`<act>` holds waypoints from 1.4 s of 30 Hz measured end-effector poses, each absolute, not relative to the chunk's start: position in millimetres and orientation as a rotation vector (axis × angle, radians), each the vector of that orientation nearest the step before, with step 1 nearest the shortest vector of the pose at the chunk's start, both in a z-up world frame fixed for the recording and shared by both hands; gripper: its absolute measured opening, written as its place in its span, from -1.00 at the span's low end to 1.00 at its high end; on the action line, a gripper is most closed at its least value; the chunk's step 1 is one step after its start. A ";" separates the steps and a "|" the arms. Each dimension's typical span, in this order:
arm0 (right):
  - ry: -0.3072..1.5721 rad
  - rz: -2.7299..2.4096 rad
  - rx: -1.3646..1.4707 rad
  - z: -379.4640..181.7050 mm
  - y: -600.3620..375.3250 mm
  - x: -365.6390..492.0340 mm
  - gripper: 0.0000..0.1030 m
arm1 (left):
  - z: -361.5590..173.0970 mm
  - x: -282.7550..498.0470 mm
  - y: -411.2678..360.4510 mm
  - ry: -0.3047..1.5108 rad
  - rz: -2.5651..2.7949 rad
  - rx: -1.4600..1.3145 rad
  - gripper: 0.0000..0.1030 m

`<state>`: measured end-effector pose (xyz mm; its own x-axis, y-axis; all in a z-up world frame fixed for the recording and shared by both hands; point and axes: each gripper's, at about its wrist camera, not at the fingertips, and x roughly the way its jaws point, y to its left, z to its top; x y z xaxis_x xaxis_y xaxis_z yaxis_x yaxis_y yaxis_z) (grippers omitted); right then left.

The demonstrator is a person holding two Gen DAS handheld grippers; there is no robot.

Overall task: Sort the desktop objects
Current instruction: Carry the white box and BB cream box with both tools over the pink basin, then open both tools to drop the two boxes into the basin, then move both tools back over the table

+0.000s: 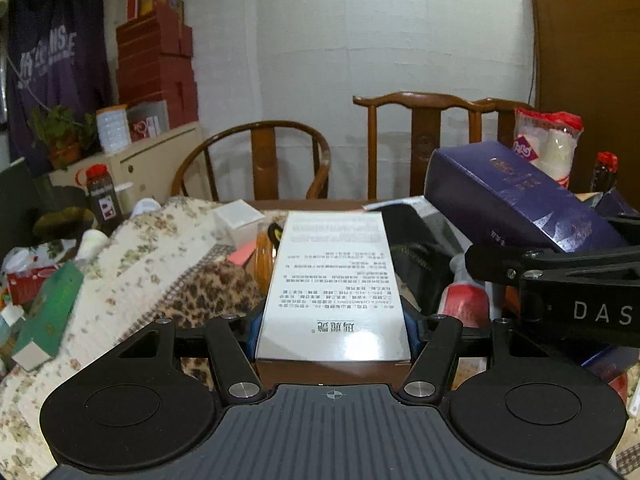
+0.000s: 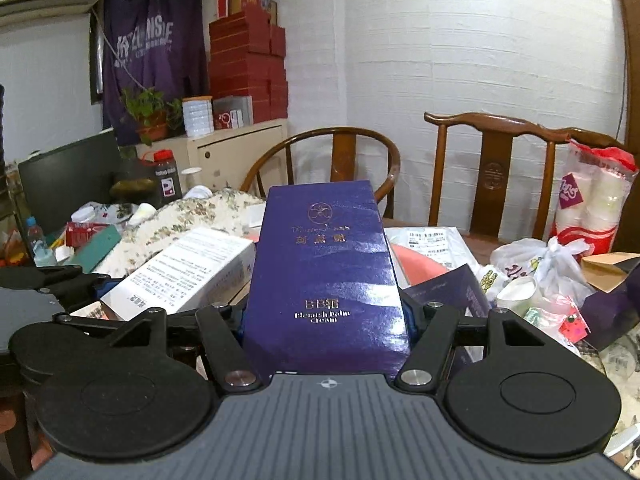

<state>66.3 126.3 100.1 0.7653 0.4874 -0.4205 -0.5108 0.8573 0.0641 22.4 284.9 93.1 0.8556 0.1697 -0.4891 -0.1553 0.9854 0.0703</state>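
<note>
Left gripper (image 1: 334,324) fingers clamp the white box (image 1: 334,280); right gripper (image 2: 326,320) fingers clamp the purple box (image 2: 324,276). Both boxes held above cluttered surface (image 2: 468,240), nearly touching side by side; chairs (image 2: 332,156) behind.

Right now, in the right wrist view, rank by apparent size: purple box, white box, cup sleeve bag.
1. purple box, inflated by nearness
2. white box and cup sleeve bag: too alike to rank
</note>
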 end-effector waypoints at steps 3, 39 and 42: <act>0.451 0.533 -0.059 96.3 128.6 66.3 0.64 | 89.9 20.3 284.5 0.511 0.163 0.032 0.55; 0.270 0.190 0.021 83.3 -68.2 -22.9 0.99 | 131.5 -61.4 140.5 0.253 -0.118 0.079 1.00; 0.292 0.136 0.059 66.4 -102.3 -31.1 0.99 | 120.7 -62.3 113.9 0.257 -0.193 0.087 1.00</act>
